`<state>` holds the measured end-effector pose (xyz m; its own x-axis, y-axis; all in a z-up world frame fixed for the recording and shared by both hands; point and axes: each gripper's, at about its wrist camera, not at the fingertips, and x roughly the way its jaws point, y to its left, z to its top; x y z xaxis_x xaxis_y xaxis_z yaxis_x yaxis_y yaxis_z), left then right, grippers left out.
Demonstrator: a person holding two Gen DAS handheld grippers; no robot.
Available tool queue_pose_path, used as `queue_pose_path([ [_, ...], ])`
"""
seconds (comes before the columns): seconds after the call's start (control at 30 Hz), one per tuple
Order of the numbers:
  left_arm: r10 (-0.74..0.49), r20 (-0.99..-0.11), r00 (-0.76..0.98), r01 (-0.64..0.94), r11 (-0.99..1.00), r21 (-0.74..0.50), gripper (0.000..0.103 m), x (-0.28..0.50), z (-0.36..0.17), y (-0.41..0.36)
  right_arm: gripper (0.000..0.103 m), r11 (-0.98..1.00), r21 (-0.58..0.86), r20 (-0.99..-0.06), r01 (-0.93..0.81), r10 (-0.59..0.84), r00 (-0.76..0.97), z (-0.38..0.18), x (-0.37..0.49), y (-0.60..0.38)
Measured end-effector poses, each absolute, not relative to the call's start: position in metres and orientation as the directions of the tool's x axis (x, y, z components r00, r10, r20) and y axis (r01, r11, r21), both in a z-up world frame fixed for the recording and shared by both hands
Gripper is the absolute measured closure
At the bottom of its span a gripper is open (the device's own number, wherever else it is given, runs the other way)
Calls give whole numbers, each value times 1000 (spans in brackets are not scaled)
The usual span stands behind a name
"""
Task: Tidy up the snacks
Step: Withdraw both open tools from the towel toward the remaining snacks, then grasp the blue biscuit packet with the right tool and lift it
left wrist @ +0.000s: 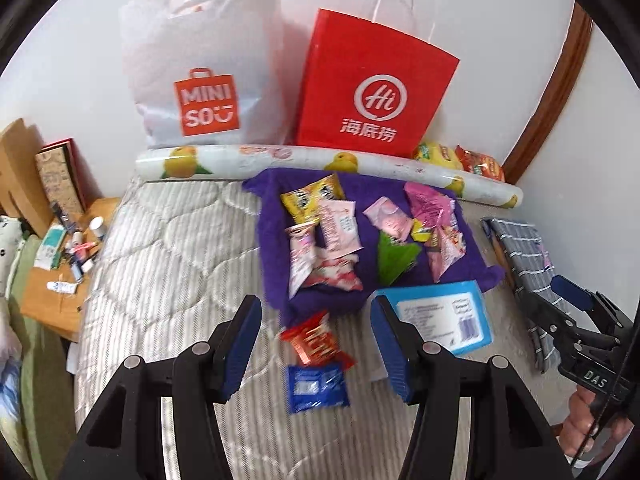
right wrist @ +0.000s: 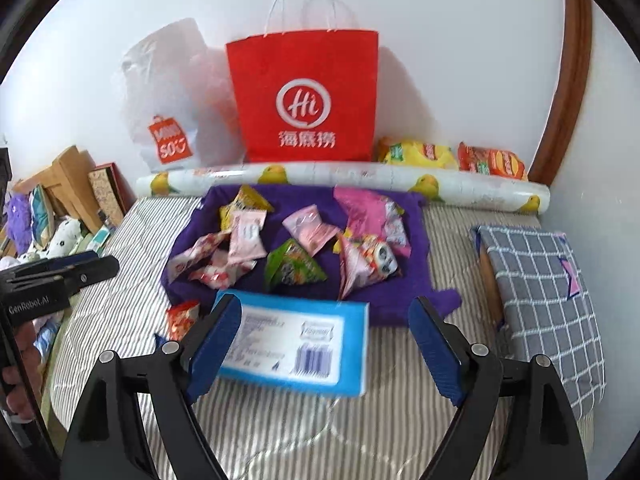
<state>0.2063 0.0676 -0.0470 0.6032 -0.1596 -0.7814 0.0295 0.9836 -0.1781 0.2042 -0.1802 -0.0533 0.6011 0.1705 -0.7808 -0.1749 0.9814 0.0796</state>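
Left wrist view: left gripper (left wrist: pixel 316 354) hangs above the mattress (left wrist: pixel 176 248), jaws partly apart, nothing between the pads. Red snack packet (left wrist: pixel 314 340) and blue snack packet (left wrist: pixel 316 388) lie on the mattress under the gap, clear of both fingers. Blue box (left wrist: pixel 440 316) sits just right of the right finger, partly hidden by it. Right gripper (left wrist: pixel 576 300) is cut off at the frame edge. Print on the packets is blurred.

Right wrist view: right gripper (right wrist: pixel 326 344) jaws wide, holding nothing. The blue box (right wrist: pixel 296 340) lies flat between the fingers; left finger covers its corner, contact unclear. Loose snack packets (right wrist: pixel 296 248), pink, yellow and green, are scattered on the purple cloth (right wrist: pixel 400 292) beyond the box, toward the mattress's far edge.
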Motion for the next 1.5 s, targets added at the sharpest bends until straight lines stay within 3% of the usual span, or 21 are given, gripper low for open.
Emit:
queue_pose_path([
  [0.3,-139,-804,578,-35,980,-195,48,184,-63,107,29,948,164,-805,-271,288,519,-77,169,-127],
  [0.37,-134,-803,581,-40,980,-193,44,179,-66,114,34,944,167,-814,-284,295,501,-85,163,-112],
  [0.9,-153,-821,550,-84,968,-237,43,167,-107,169,35,928,263,-834,-264,356,421,-145,156,-36],
  [1.5,-198,-823,532,-59,961,-269,43,169,-133,186,35,962,162,-865,-221,246,437,-188,175,-2],
])
